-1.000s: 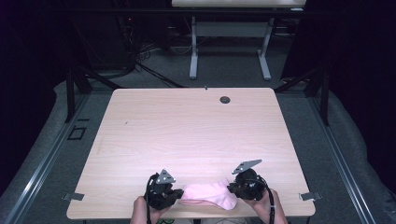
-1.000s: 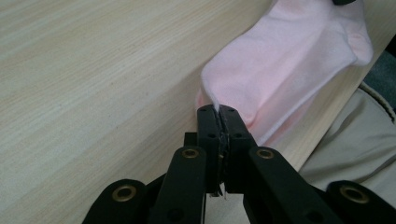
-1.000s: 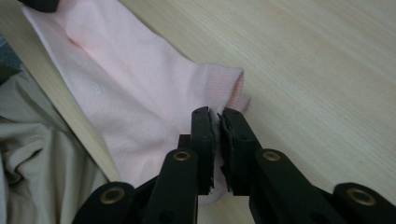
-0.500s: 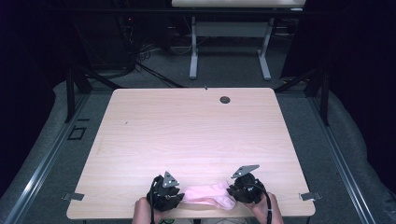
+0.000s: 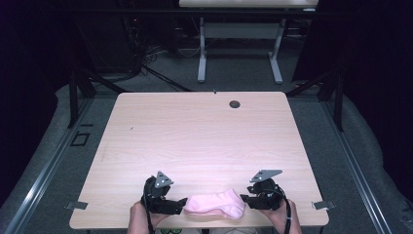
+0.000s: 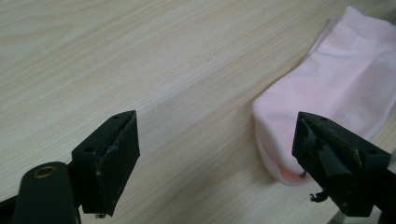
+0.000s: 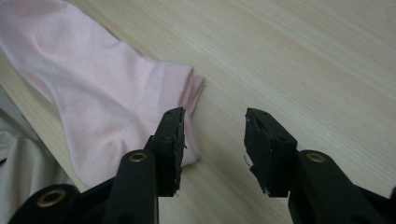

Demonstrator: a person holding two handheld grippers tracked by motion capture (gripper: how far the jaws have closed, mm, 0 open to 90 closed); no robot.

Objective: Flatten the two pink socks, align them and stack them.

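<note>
I find the pale pink cotton ankle sock (image 5: 215,205) lying flat on the light wood-grain counter (image 5: 204,136), at its near edge, roughly centred between my two hands. It lies lengthwise left to right, the rounded toe toward the left and the ribbed cuff toward the right.

Left gripper (image 5: 176,205): it sits at the sock's left end, low over the counter. Its fingers (image 6: 112,158) stand wide apart and have just been opening. In the left gripper view (image 6: 224,163) bare wood shows between them; the sock's toe end (image 6: 327,88) reaches to the inner face of the right-hand finger, and I cannot tell whether it touches that finger. Neither pad presses on the fabric.

Right gripper (image 5: 247,200): it sits at the sock's right end, also near the counter's near edge. Its fingers (image 7: 170,144) are parted to a moderate gap and have just been opening. In the right gripper view (image 7: 212,149) the gap holds only bare wood. The cuff (image 7: 112,93) lies under and beside the left-hand finger, its folded edge ending just short of the gap. No fabric is clamped.

A small dark round grommet (image 5: 234,104) sits in the counter near the far edge, well apart from the sock.
</note>
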